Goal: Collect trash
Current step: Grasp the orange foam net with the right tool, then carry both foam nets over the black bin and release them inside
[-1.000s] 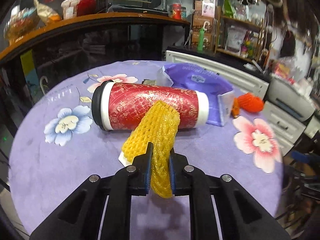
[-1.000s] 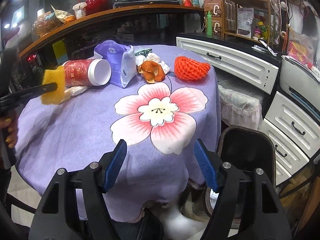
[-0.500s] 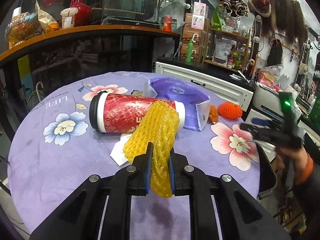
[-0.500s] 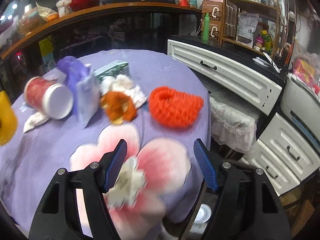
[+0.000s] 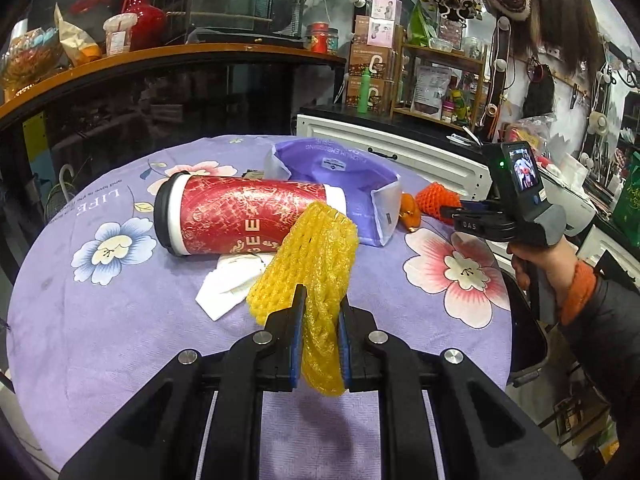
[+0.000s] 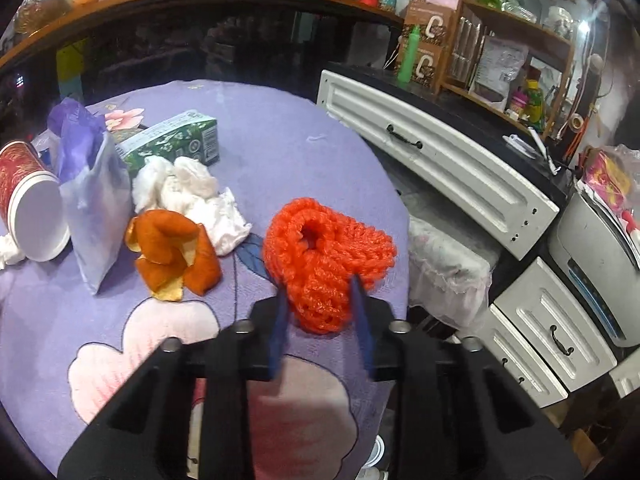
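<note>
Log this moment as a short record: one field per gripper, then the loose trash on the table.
left gripper: shut on yellow foam net, lifted off the table
right gripper: jaws closing, orange foam net between them
lying flat: red cup
standing: purple bag
loose trash: orange peel, crumpled tissues, green carton

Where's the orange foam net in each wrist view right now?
Left wrist: the orange foam net lies small at right of centre, past the purple bag, beside the right gripper.
Right wrist: orange foam net at centre, between the closing right gripper's fingers.
Shared landmark: red paper cup.
</note>
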Available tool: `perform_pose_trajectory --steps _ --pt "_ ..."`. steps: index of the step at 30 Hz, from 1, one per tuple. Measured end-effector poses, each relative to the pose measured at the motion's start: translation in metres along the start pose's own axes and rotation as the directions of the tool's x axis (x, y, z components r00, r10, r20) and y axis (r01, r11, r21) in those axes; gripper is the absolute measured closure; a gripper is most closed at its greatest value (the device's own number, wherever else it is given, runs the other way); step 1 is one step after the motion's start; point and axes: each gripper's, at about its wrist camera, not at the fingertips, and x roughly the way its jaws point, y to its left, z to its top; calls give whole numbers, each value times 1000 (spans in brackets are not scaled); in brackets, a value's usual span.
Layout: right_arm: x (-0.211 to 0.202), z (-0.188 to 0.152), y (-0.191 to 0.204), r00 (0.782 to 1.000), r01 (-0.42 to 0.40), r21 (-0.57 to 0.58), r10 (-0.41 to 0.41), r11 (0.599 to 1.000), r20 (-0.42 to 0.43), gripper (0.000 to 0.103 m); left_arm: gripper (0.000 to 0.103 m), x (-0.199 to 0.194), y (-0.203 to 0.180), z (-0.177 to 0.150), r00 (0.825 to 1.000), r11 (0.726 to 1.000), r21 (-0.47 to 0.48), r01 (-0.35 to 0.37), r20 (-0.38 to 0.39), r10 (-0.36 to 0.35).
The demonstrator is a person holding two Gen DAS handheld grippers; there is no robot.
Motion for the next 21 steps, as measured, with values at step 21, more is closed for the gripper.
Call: perform_pose_trajectory --steps 21 --pt "-114 -82 -42 989 -80 152 59 985 138 88 89 -2 -70 12 992 989 97 115 48 -120"
